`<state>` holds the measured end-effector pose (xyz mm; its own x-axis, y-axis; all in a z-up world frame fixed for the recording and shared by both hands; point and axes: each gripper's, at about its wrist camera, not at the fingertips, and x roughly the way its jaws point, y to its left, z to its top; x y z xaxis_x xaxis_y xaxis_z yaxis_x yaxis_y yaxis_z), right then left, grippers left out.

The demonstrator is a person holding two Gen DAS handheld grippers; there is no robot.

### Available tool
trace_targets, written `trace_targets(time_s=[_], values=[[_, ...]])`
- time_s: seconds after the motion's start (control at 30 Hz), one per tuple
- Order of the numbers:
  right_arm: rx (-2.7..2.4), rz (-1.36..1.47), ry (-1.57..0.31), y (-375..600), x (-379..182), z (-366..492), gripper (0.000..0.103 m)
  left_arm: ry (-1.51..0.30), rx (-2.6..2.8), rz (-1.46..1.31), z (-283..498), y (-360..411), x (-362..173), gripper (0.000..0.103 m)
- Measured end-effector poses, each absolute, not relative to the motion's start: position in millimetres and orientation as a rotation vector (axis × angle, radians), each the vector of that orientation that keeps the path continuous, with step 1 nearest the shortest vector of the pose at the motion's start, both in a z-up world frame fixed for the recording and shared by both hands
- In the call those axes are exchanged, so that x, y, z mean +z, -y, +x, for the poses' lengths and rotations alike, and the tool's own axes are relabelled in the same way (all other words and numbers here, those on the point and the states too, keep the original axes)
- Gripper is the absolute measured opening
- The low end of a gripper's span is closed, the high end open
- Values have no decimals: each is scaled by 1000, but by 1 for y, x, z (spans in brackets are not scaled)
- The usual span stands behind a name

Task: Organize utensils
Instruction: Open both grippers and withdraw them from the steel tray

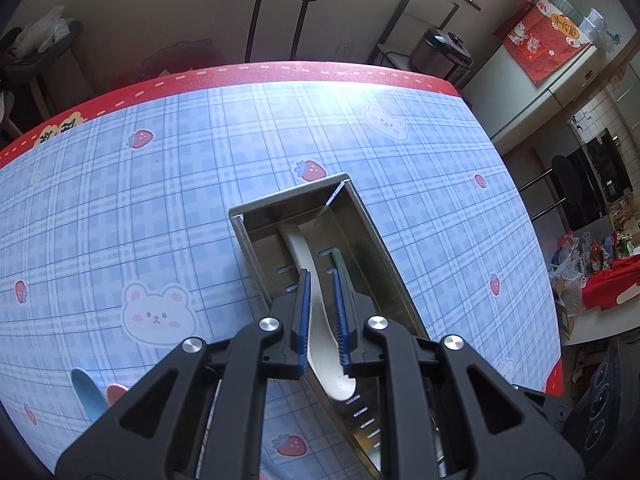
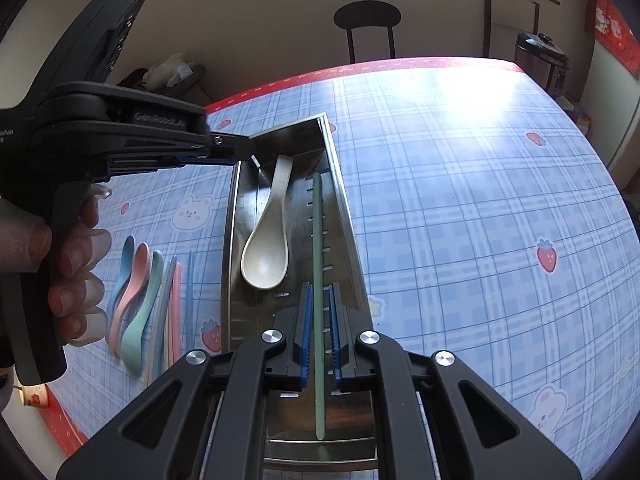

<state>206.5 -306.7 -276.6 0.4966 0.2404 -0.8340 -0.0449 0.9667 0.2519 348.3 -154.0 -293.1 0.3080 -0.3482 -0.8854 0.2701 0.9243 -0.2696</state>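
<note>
Blue plaid tablecloth [image 1: 120, 208] with strawberry and bear prints, red border. Left wrist view: left gripper [image 1: 323, 280] hangs over a steel tray [image 1: 372, 240], blue pads a narrow gap apart, nothing pinched; a white spoon [image 1: 316, 312] lies below in the tray. Right wrist view: right gripper [image 2: 320, 294] likewise barely parted, straddling a green chopstick [image 2: 318, 240] lying in the tray, not clamping it. Pastel spoons [image 2: 136, 296] and chopsticks lie left of the tray. A hand [image 2: 68, 276] grips the left gripper's handle.

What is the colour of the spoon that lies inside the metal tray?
Cream white. The spoon shows best in the right wrist view, lying in the metal tray.
</note>
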Motion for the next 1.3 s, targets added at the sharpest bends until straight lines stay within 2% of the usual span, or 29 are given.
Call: trace_targets(time_s=[0.13, 0.2, 0.27, 0.53, 0.63, 0.8, 0.87, 0.93, 1.0, 1.03, 1.1, 1.13, 1.2, 1.3], values=[[157, 227, -1013, 320, -262, 198, 10, -1134, -406, -72, 333, 133, -270, 23], [158, 226, -1003, 323, -255, 193, 20, -1106, -410, -63, 322, 121, -259, 30], [165, 219, -991, 320, -249, 186, 28, -1080, -410, -48, 309, 106, -249, 30], [226, 193, -1004, 296, -250, 157, 28, -1013, -333, 25, 238, 23, -231, 32], [260, 191, -1025, 285, -254, 148, 28, -1002, -289, 18, 209, -8, -233, 38], [304, 176, -1054, 265, -261, 136, 37, -989, -234, 13, 168, -47, -244, 49], [321, 159, -1063, 257, -263, 133, 39, -984, -228, 20, 156, -55, -249, 50], [336, 143, -1071, 248, -264, 131, 42, -987, -218, 19, 144, -62, -256, 62], [348, 120, -1080, 240, -264, 130, 44, -984, -217, 3, 136, -70, -260, 78], [351, 103, -1084, 236, -264, 130, 46, -981, -217, -4, 132, -73, -262, 80], [355, 75, -1084, 228, -263, 129, 55, -985, -220, -17, 127, -78, -265, 95], [359, 67, -1086, 225, -262, 129, 57, -986, -221, -26, 124, -80, -267, 96], [370, 58, -1092, 220, -261, 130, 75, -993, -222, -32, 122, -82, -270, 97], [378, 43, -1091, 213, -259, 131, 96, -988, -222, -24, 120, -82, -274, 97]])
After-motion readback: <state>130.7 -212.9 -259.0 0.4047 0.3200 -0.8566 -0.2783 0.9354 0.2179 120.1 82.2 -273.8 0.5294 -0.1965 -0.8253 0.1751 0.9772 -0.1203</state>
